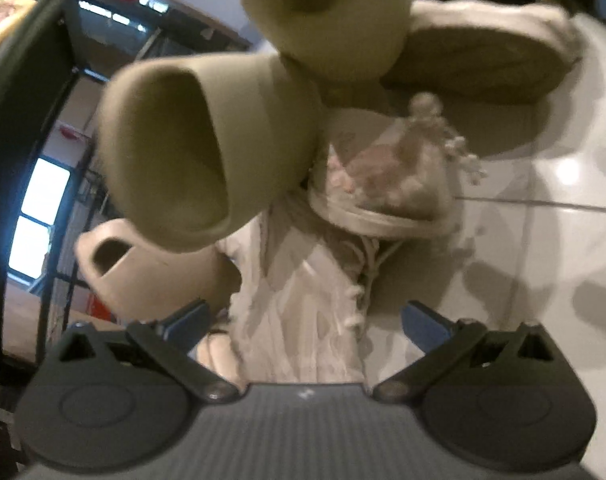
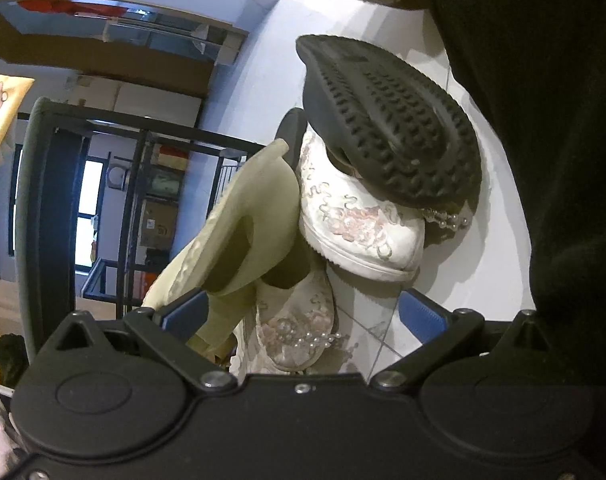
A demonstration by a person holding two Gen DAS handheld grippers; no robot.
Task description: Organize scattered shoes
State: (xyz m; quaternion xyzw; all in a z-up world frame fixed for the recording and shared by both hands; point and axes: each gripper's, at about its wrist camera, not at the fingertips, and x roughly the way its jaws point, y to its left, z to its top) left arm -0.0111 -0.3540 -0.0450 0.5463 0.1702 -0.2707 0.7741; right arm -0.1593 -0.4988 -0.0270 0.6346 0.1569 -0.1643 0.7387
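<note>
We see a white tiled floor (image 1: 563, 240) carrying a jumbled heap of shoes, with a dark metal rack (image 2: 59, 208) standing off to the left, probably where pairs should end up. Largest in the heap are the olive-tan slippers (image 1: 191, 148), lying tipped on their sides with openings facing the left camera, one overlapping another, so they look dropped rather than set down. In the right wrist view a black-soled shoe (image 2: 387, 128) lies sole-up, resting on a white embroidered shoe (image 2: 359, 228); its likely mate, a second embroidered shoe with pearl trim (image 2: 299, 328), sits below, partly under a pale green slipper (image 2: 247, 224). Nothing is paired or lined up yet, so we judge the task barely begun. The left gripper (image 1: 305, 324) has its blue pads spread wide, straddling a white lace-up shoe (image 1: 303, 300) without touching it, apparently lined up for a grab. The right gripper (image 2: 303, 316) is also spread; its left pad looks close against the green slipper, though contact is unclear. A dark sleeve (image 2: 563, 140) fills the right edge.
</note>
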